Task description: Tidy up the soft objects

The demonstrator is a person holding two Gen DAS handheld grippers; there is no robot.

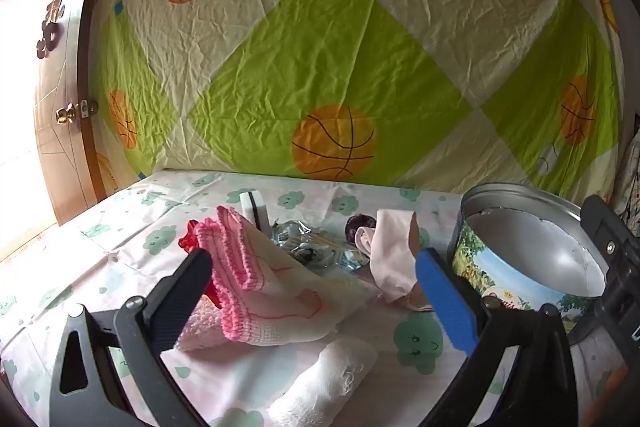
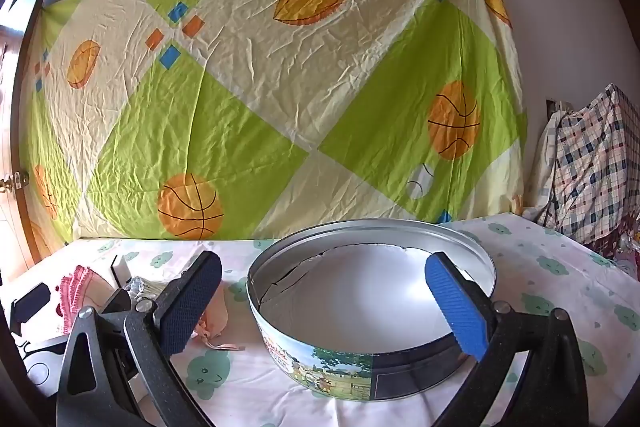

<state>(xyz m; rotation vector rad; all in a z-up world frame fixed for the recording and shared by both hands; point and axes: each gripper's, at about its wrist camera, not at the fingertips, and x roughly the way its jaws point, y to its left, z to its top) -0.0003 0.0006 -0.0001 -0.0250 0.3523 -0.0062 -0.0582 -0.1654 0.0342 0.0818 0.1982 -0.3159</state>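
Observation:
A pink-and-white knitted cloth (image 1: 256, 291) lies heaped on the table, partly between the wide-apart fingers of my left gripper (image 1: 312, 259), which is open and touching nothing. A pale pink sock (image 1: 394, 255) lies just right of the heap, and a white gauze roll (image 1: 320, 383) lies in front. A round empty tin (image 2: 360, 311) with a printed side stands at the right; it also shows as the tin (image 1: 532, 259) in the left wrist view. My right gripper (image 2: 324, 275) hovers open in front of the tin, its fingers either side of the rim, holding nothing.
Crinkled clear wrappers (image 1: 312, 243), a white block (image 1: 254, 209), a red item (image 1: 188, 241) and a dark round thing (image 1: 360, 223) lie behind the cloths. The table (image 2: 560, 287) has a cloud-print cover. A sports-print sheet (image 1: 340, 47) hangs behind; checked bedding (image 2: 592, 167) is piled far right.

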